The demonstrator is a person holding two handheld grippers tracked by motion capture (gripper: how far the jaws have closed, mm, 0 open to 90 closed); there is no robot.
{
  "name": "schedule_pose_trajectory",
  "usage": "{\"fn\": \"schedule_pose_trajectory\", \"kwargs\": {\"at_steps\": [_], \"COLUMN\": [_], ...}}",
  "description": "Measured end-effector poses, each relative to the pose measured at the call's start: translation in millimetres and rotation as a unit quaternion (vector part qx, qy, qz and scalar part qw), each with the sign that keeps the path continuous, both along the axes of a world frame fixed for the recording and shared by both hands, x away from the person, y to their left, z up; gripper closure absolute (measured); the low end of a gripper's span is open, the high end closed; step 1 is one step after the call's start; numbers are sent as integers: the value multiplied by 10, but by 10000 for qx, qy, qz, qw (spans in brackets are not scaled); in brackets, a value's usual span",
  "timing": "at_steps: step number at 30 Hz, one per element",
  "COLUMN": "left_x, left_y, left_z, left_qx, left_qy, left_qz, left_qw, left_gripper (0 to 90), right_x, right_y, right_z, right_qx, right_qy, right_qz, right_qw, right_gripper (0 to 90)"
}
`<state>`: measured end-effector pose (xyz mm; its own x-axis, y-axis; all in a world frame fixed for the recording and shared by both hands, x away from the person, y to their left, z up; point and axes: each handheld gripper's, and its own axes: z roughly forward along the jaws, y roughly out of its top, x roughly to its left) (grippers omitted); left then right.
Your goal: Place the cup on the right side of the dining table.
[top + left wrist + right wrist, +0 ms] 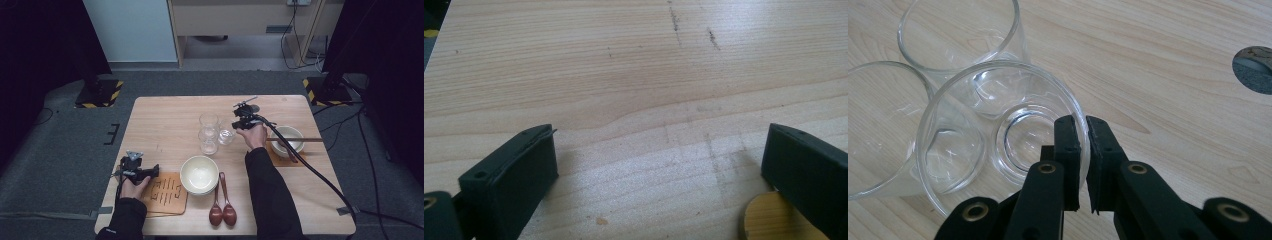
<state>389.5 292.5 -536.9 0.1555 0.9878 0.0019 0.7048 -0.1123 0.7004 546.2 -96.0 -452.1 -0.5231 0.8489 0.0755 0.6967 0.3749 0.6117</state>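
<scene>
right gripper (1082, 150): clamped on the near rim of a glass tumbler (998, 145), centre frame, presumably to lift it.
left gripper (659, 165): jaws wide apart, idle over bare bench (624, 75), lower frame.

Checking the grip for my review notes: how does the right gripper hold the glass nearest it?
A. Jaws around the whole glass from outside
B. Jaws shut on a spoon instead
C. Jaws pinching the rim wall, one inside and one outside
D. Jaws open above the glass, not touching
C: in the right gripper view the right gripper has one jaw inside the glass and one outside, closed on its rim wall.
</scene>
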Motion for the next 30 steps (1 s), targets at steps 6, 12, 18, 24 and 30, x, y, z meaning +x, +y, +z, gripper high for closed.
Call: {"fn": "schedule_pose_trajectory", "kwargs": {"at_steps": [6,12,18,24,30], "left_x": [0,0,0,0,0], "left_y": [0,0,0,0,0], "left_z": [0,0,0,0,0], "left_qx": [0,0,0,-1,-1], "left_qy": [-1,0,0,1,0], "left_qz": [0,0,0,0,1], "left_qw": [10000,10000,10000,10000,10000], "left_gripper": [3,2,3,3,3], "right_x": [-16,-37,-52,-53,-40], "right_y": [-66,-136,-182,-264,-429], "right_z": [18,91,180,300,379], "right_qx": [110,226,323,454,496], "right_qy": [-22,-106,-262,-451,-559], "right_qz": [3,-14,-25,-56,-183], "right_qw": [9999,9997,9991,9979,9970], "right_gripper": [854,855,855,855,855]}}
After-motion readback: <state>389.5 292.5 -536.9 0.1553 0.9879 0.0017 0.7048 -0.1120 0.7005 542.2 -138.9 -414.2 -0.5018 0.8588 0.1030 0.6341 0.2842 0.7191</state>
